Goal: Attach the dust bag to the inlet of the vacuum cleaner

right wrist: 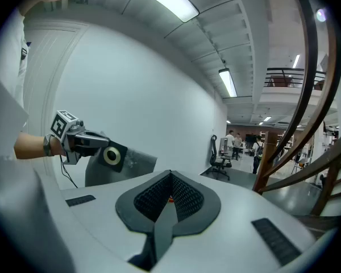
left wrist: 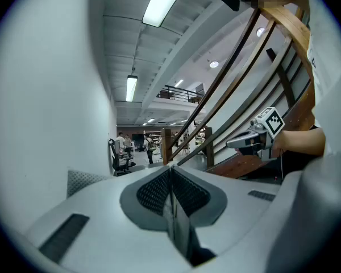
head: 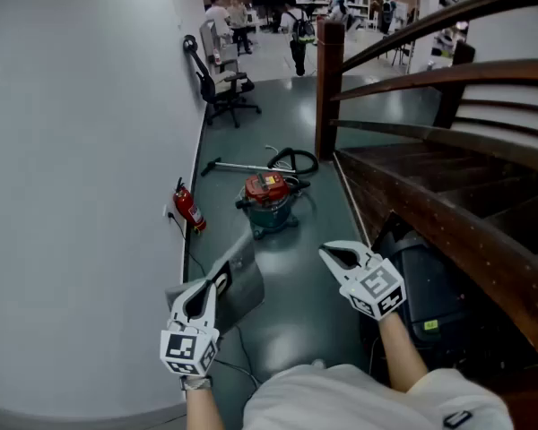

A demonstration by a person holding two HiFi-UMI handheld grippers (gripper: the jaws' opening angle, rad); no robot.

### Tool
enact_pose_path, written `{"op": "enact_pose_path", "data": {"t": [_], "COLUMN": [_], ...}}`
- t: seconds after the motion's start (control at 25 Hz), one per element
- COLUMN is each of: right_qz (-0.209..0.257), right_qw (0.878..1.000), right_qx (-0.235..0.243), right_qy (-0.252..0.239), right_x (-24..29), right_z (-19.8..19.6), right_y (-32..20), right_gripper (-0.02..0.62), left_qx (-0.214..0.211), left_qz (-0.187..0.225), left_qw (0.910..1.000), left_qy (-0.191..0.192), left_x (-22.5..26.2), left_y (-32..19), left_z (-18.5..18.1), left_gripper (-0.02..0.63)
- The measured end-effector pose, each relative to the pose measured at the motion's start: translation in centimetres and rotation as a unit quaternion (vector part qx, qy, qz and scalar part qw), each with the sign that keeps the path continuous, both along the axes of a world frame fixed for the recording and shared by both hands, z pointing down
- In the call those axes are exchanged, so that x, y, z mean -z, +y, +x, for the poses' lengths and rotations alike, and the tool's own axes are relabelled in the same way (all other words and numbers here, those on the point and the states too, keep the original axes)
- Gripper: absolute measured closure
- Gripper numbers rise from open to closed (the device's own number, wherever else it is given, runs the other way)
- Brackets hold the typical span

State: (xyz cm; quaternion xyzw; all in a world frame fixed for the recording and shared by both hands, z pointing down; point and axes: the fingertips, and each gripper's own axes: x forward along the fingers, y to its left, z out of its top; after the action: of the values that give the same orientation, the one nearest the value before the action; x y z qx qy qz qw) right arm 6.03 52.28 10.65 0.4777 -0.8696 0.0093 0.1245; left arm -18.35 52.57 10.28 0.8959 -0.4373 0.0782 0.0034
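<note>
Left claw (head: 215, 283): clenched on dust bag (head: 244, 283), grey sheet pinched by one edge.
Right claw (head: 330, 254): clamped shut, empty.
Vacuum cleaner (head: 269, 201): on floor (head: 291, 271), well ahead of both claws.
Progress: bag in hand; carrying to inlet and fitting not yet done.
Right gripper view alone: bag's holed collar (right wrist: 110, 156), just beside left claw's tips.
Left gripper view: merely thin bag edge.

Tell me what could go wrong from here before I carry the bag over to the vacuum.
1. Only the left gripper pinches the bag, by one edge; it hangs loose and could slip or swing.
2. The right gripper is shut and empty, so nothing steadies the bag's collar.
3. The vacuum stands well ahead with its hose looped beside it, which might catch a foot or the bag.
</note>
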Motion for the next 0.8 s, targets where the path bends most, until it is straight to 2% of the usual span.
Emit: {"op": "enact_pose_path", "data": {"t": [0.44,0.8], "right_qz": [0.012,0.015], "right_qw": [1.0,1.0], "right_qx": [-0.001,-0.008], "right_qy": [-0.003,0.004], "right_x": [0.7,0.3], "right_z": [1.5,5.4], "right_y": [-1.0,-2.1], "right_gripper": [0.569,0.568], "left_qx": [0.002,0.01], "left_qz": [0.005,0.0], "left_qw": [1.0,0.9999], "left_qy": [-0.002,-0.006], "left_x": [0.3,-0.2], "left_y": [-1.0,-2.0], "left_z": [1.7,5.0], "left_gripper": [0.586,0.586]}}
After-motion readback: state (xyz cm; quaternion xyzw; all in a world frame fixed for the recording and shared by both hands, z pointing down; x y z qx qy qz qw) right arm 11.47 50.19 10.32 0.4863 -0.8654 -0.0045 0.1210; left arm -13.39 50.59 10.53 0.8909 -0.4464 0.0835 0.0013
